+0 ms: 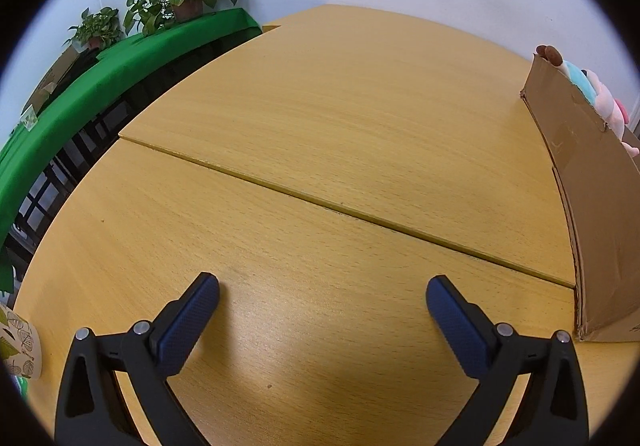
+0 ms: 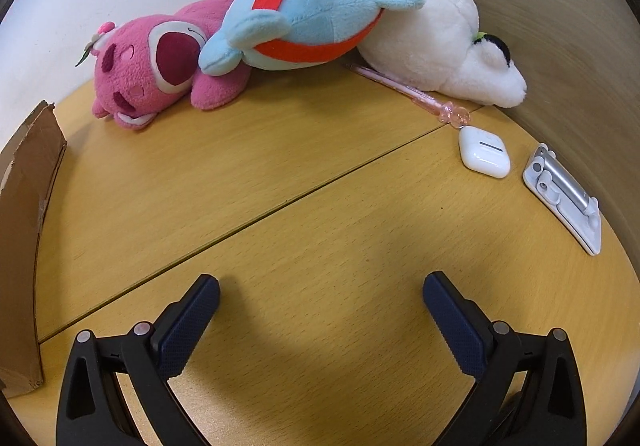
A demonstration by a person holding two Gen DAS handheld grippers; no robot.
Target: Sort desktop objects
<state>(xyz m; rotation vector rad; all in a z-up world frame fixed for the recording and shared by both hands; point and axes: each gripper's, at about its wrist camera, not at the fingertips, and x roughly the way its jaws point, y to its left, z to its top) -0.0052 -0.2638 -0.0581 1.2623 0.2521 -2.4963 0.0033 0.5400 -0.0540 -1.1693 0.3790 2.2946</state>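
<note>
Right wrist view: four plush toys [image 2: 308, 17]; one pen [image 2: 404, 89]; one earbud case [image 2: 484, 151].

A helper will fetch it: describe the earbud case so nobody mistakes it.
Find the big white plush at the back right of the wooden table. In front of it, past the pink pen, lies the earbud case: small, glossy, white and rounded, unlike the flat grey metal stand beside it.

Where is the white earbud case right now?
In the right wrist view, the white earbud case lies on the table's far right, between the pink pen's ornament end and the folded metal stand.
</note>
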